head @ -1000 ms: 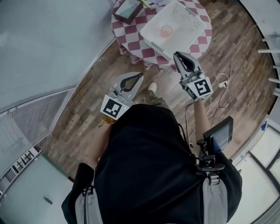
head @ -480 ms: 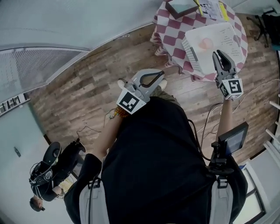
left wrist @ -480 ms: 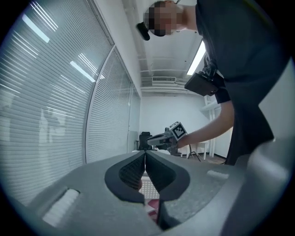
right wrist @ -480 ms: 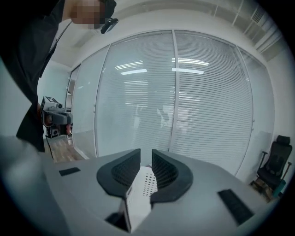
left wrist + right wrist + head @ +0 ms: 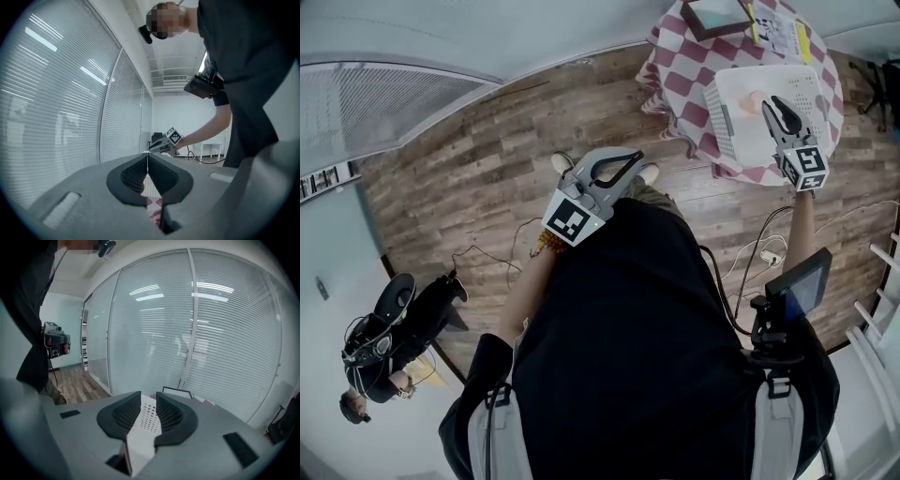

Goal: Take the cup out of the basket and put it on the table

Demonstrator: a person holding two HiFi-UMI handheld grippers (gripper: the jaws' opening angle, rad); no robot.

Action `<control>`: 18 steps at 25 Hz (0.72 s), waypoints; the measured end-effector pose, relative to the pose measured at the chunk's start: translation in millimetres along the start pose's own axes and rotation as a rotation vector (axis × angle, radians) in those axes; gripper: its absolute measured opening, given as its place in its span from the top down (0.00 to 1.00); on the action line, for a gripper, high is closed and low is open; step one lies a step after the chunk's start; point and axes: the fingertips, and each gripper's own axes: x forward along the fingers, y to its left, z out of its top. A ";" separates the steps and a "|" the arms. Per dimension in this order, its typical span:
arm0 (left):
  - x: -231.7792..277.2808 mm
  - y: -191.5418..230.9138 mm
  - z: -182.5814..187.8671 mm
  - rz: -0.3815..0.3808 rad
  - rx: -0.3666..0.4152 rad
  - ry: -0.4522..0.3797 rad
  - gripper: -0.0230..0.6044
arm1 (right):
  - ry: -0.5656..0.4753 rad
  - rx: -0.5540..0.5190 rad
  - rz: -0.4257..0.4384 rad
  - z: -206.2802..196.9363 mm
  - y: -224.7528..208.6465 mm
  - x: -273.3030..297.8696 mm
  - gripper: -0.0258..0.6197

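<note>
A pale pink cup (image 5: 753, 101) stands inside the white perforated basket (image 5: 733, 131) on the round table with a red-and-white checked cloth (image 5: 675, 80). My right gripper (image 5: 775, 101) hovers over the basket's near right part, just beside the cup. Its jaws are opening, with nothing gripped; in the right gripper view (image 5: 148, 394) only the basket's holed wall (image 5: 149, 419) shows through the gap. My left gripper (image 5: 634, 156) is shut and empty, held close to the body over the floor. In the left gripper view its tips (image 5: 147, 155) meet.
A dark framed tray (image 5: 717, 14) and papers with a yellow pen (image 5: 780, 30) lie at the table's far side. Cables (image 5: 761, 255) trail on the wooden floor. Another person with gear (image 5: 389, 342) crouches at lower left. Glass walls with blinds (image 5: 197, 333) surround the room.
My right gripper has travelled forward from the table's edge to above the basket and its jaws have parted. The left gripper stayed shut near the body.
</note>
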 end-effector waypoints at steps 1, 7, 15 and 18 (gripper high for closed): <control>-2.1 -2.1 -0.4 0.011 -0.023 0.001 0.95 | 0.015 -0.008 0.011 -3.4 0.5 0.8 0.81; -6.7 -6.3 3.8 -0.022 0.050 -0.023 0.95 | 0.129 -0.045 0.025 -40.4 -6.1 8.3 0.80; -1.9 -13.1 -5.5 -0.026 0.021 0.016 0.95 | 0.380 -0.166 0.115 -109.6 -14.1 32.4 0.76; 0.4 -15.3 -5.3 -0.031 0.016 0.011 0.95 | 0.460 -0.200 0.142 -128.3 -19.3 39.4 0.75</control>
